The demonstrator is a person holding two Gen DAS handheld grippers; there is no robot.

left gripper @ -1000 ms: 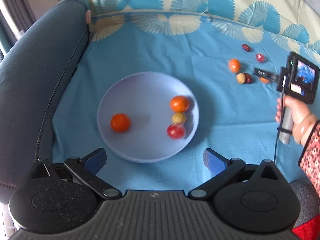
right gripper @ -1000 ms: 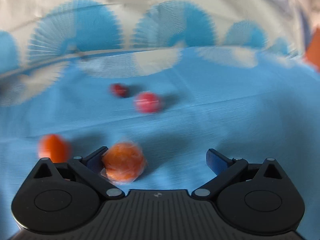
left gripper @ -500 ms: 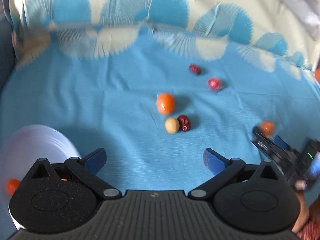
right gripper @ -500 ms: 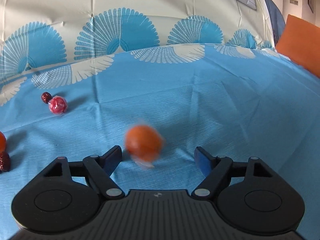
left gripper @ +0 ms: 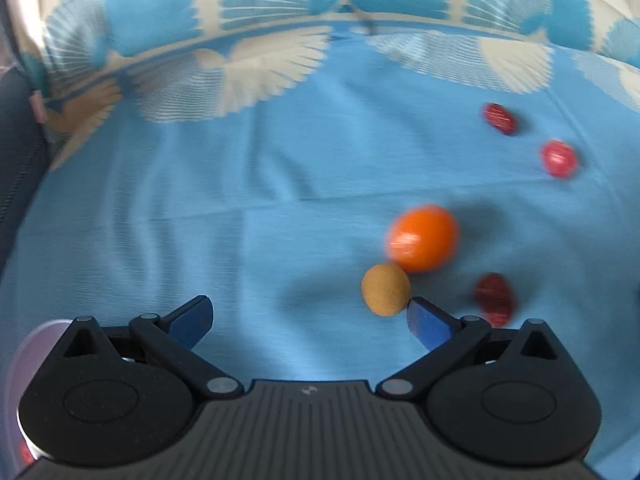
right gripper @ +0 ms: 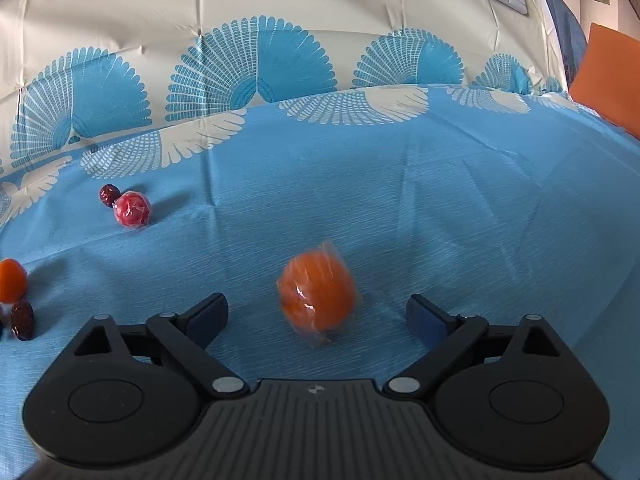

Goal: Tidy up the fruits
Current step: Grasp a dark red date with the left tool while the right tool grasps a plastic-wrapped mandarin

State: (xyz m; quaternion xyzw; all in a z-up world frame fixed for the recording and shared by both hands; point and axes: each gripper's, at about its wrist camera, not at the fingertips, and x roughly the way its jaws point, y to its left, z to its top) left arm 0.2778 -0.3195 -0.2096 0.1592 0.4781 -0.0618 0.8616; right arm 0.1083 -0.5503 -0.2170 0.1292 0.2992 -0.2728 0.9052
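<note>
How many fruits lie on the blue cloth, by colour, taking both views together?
Orange fruits: 2
Dark red fruits: 2
Red wrapped fruit: 1
Tan fruit: 1
Total: 6

The left hand-held gripper (left gripper: 308, 316) is seen with its jaws standing wide apart and nothing between them, above a blue cloth (left gripper: 240, 200) patterned with pale fans at its far edge. A tan round fruit (left gripper: 385, 289) lies just beside the tip of the right-side finger; whether they touch cannot be told. An orange fruit (left gripper: 422, 237), blurred, is seen just behind it, apparently touching. A dark red fruit (left gripper: 495, 293) lies to the right, near the finger. Farther off, another dark red fruit (left gripper: 500, 118) and a brighter red one (left gripper: 559, 158) are seen apart. A pale plate's rim (left gripper: 16, 360) is glimpsed at the lower left.
</note>
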